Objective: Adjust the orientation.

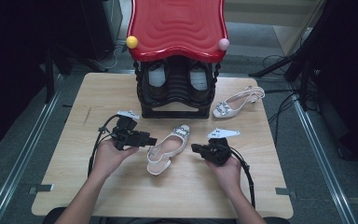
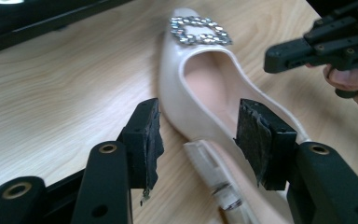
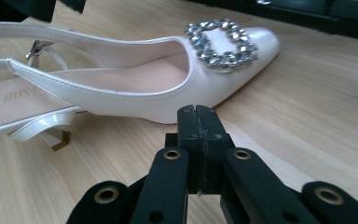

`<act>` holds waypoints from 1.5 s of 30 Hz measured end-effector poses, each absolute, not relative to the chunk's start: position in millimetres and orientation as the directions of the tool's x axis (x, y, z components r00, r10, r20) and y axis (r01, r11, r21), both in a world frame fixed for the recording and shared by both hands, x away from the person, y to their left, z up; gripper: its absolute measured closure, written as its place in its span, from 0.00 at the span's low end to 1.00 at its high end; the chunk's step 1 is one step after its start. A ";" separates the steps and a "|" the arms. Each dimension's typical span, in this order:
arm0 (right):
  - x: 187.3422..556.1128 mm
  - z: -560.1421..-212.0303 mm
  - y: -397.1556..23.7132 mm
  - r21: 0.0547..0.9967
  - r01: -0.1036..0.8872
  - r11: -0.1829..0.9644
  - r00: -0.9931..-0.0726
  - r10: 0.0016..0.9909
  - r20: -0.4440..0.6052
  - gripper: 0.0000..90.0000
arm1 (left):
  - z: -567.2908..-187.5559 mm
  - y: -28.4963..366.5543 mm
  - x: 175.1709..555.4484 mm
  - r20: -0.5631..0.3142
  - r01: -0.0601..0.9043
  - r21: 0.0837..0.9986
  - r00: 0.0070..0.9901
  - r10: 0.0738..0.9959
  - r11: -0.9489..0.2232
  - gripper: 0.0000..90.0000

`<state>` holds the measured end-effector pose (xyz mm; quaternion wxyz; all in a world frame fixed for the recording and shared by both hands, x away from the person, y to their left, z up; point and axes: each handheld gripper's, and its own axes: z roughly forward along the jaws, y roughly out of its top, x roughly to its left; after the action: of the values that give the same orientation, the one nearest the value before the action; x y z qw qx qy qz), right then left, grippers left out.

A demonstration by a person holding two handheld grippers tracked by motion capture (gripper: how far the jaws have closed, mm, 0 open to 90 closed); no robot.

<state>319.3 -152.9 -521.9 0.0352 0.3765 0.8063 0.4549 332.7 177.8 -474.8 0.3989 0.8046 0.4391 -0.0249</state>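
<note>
Near shoe (image 1: 168, 148): a pale slingback lying at centre frame in the high view, toe with its rhinestone buckle (image 1: 182, 132) pointing to the upper right, heel toward the bottom. It sits between your two grippers. Its mate (image 1: 237, 102) lies apart at right of centre, beside the black rack (image 1: 176, 88) with the red top (image 1: 177, 25).

Left gripper (image 1: 150, 140): jaws spread wide, holding nothing. In the left gripper view the pads (image 2: 254, 140) straddle the shoe (image 2: 200, 88) around its rear quarter; whether either pad touches the upper, you cannot tell.

Right gripper (image 1: 195, 148): jaws pressed together, empty. In the right gripper view the closed tip (image 3: 198, 116) sits just beside the shoe's (image 3: 135, 79) side wall, below the buckle (image 3: 223, 43); contact unclear.

Handling, as a judgement:
- Probably light; one gripper should lift it.
- The upper looks glossy and smooth, so expect slip under a shallow pinch.
- The side wall will likely flex and dent if squeezed hard.
- The back strap (image 3: 37, 32) is thin and floppy, so it makes a poor hold.
- The buckle stones look fragile; keep pads off them.

Where to take hold: across the side wall at mid-shoe, one pad inside on the insole edge and one outside, where the sole stiffens it. You would need to part the right jaws first.
</note>
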 end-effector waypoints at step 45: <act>358.0 -532.4 -110.4 0.720 0.588 0.369 -0.733 0.620 0.280 1.00 | -496.7 227.7 306.6 -0.411 0.775 0.610 0.487 0.771 -0.164 0.53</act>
<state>358.0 -110.4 -532.4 0.0190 0.3650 0.8271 0.4270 306.6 227.7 -496.7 0.4015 0.7630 0.5065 -0.0025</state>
